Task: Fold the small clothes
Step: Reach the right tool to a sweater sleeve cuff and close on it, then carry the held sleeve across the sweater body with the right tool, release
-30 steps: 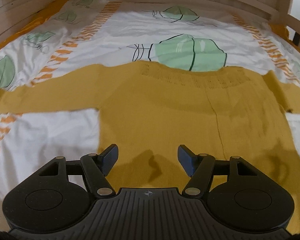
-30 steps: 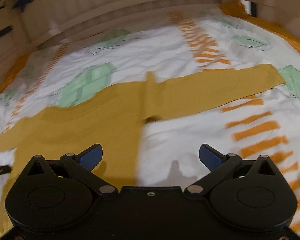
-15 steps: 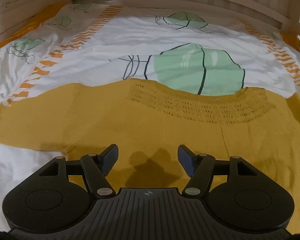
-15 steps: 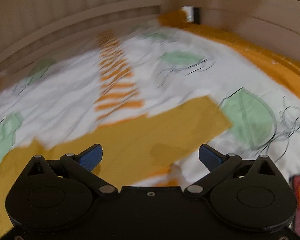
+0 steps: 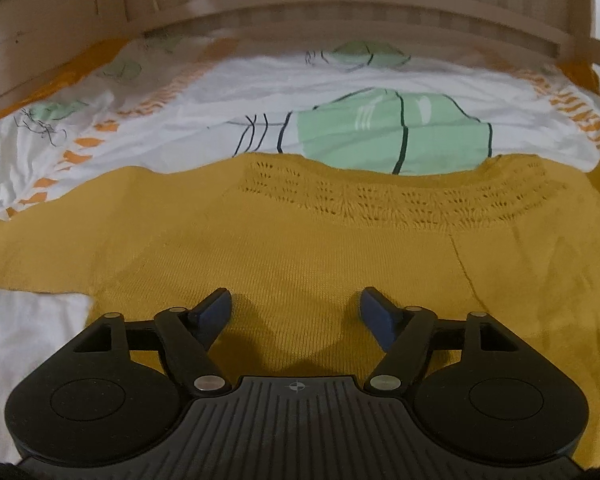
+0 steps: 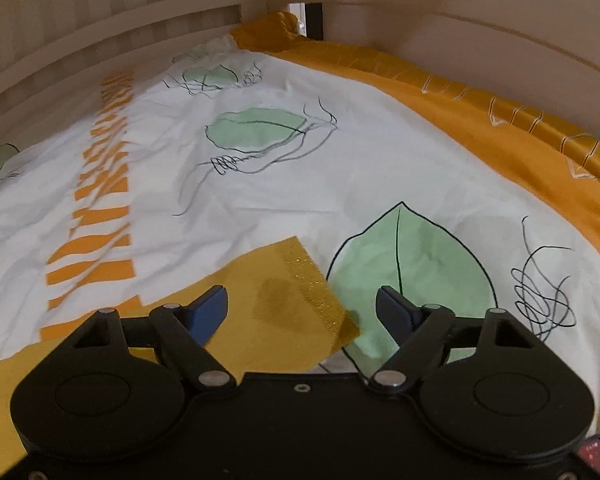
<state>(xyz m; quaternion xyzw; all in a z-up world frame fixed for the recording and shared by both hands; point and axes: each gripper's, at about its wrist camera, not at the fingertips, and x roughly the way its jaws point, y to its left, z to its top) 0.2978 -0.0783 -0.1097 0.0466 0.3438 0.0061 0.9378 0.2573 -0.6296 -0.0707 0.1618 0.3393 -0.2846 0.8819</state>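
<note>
Our right gripper (image 6: 302, 306) is closing, pads not yet gripping the sleeve cuff (image 6: 300, 292) between them; skewed, we'd snag the bedsheet (image 6: 260, 184). Our left gripper (image 5: 296, 308) is opening, empty, above the sweater (image 5: 300, 248).

Both wrist views low over sweater (image 5: 300, 256)

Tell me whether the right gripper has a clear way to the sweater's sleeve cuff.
Probably yes: the right gripper, jaws closing, hangs over the sleeve cuff, and nothing lies between them.
</note>
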